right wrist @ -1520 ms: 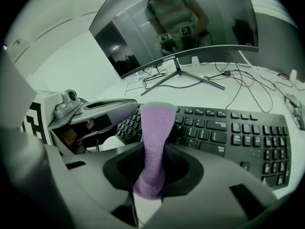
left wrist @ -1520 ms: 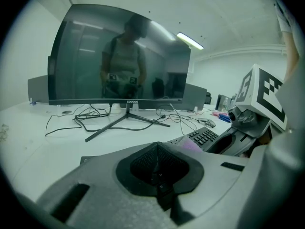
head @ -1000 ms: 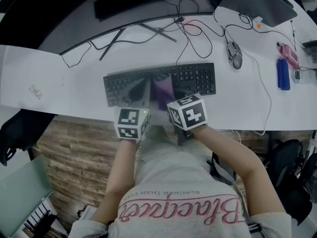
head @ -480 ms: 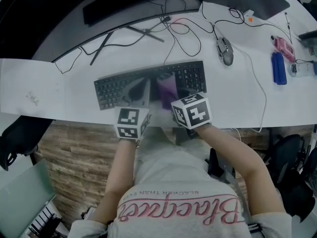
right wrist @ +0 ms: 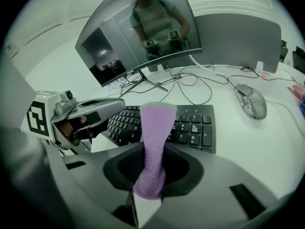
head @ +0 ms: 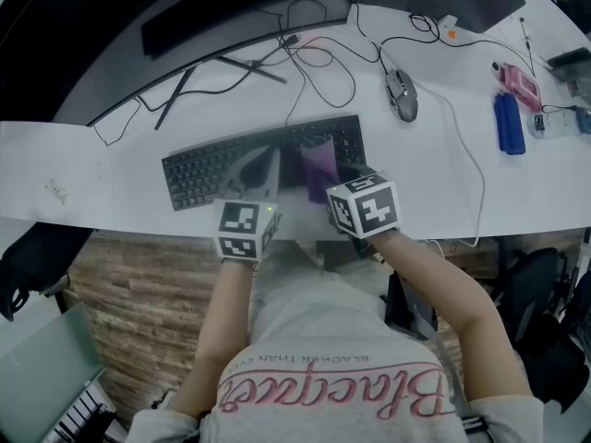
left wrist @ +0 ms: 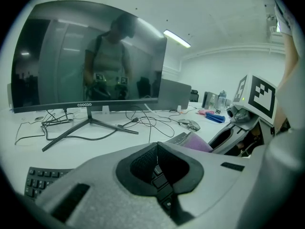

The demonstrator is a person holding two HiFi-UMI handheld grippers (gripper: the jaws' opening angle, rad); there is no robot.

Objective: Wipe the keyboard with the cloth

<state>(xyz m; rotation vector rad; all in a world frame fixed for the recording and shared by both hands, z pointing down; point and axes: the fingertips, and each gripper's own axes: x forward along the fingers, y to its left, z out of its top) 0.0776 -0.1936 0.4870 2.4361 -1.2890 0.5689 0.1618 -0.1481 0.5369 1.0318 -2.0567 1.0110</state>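
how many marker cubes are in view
2. One marker cube sits on the left gripper, at the desk's front edge; the other cube on the right gripper, which grips the purple cloth over the keyboard.

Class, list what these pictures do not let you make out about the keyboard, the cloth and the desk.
1. Head view: the keyboard has its middle keys hidden under the left gripper and the cloth.
2. Right gripper view: whether the cloth's far end touches the keys is hidden by the cloth itself.
3. Head view: the blue thing and the pink thing are too small to name.
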